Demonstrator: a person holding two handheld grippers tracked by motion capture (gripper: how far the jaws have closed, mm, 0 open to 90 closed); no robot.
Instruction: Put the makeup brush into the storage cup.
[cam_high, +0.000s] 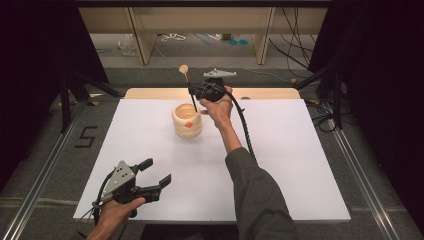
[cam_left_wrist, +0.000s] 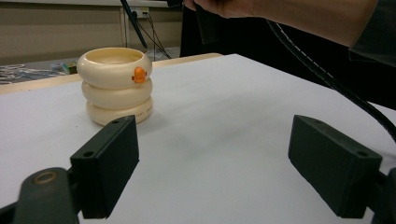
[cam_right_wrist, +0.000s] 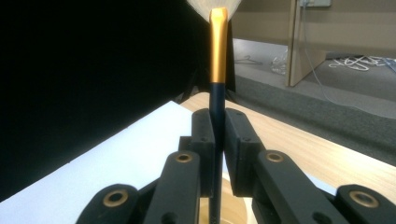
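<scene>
Makeup brush (cam_high: 189, 85), held upright, bristles uppermost, its dark handle's lower end inside the cream ringed holder (cam_high: 187, 120) on the white surface (cam_high: 280, 165). Right gripper (cam_high: 200, 93): jaws clamped on the handle. Left gripper (cam_high: 154, 173): jaws wide apart, empty, near the surface's front edge.

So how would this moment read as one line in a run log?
right gripper: shut on brush | brush: handle end in cup | left gripper: open, idle near table front edge
</scene>
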